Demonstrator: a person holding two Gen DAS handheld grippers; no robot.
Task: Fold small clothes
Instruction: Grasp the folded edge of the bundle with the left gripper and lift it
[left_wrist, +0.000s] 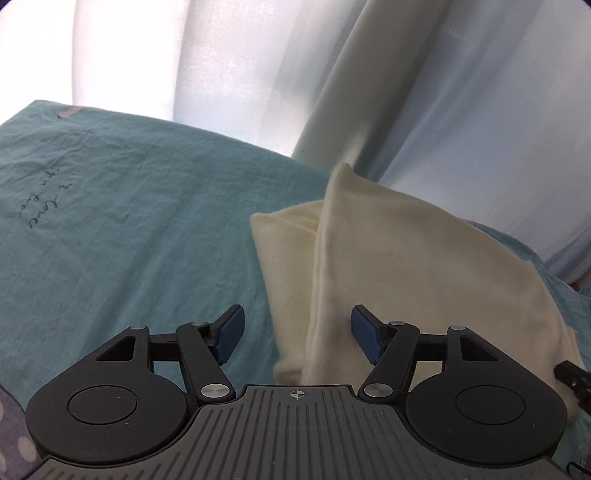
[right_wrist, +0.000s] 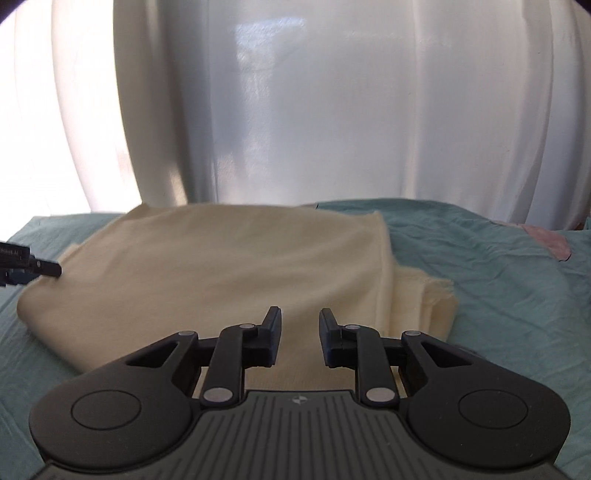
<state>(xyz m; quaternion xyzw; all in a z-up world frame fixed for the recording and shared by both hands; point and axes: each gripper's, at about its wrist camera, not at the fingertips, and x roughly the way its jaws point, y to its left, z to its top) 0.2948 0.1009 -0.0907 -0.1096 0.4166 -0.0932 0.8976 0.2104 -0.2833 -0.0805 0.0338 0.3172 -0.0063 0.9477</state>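
Observation:
A cream garment (left_wrist: 388, 266) lies folded on the teal sheet (left_wrist: 129, 221), with a raised fold ridge running away from me. My left gripper (left_wrist: 297, 332) is open and empty, its blue pads on either side of the garment's near edge, above it. In the right wrist view the same cream garment (right_wrist: 221, 266) lies as a folded stack with layered edges at its right. My right gripper (right_wrist: 300, 332) is open and empty, just above the garment's near edge. The left gripper's tip (right_wrist: 33, 266) shows at the garment's left side.
White curtains (right_wrist: 332, 110) hang close behind the bed. The teal sheet (right_wrist: 517, 277) is wrinkled and carries handwriting (left_wrist: 44, 206) at the left. A pink cloth (right_wrist: 546, 243) lies at the far right. A grey polka-dot fabric (left_wrist: 14, 435) sits at the lower left.

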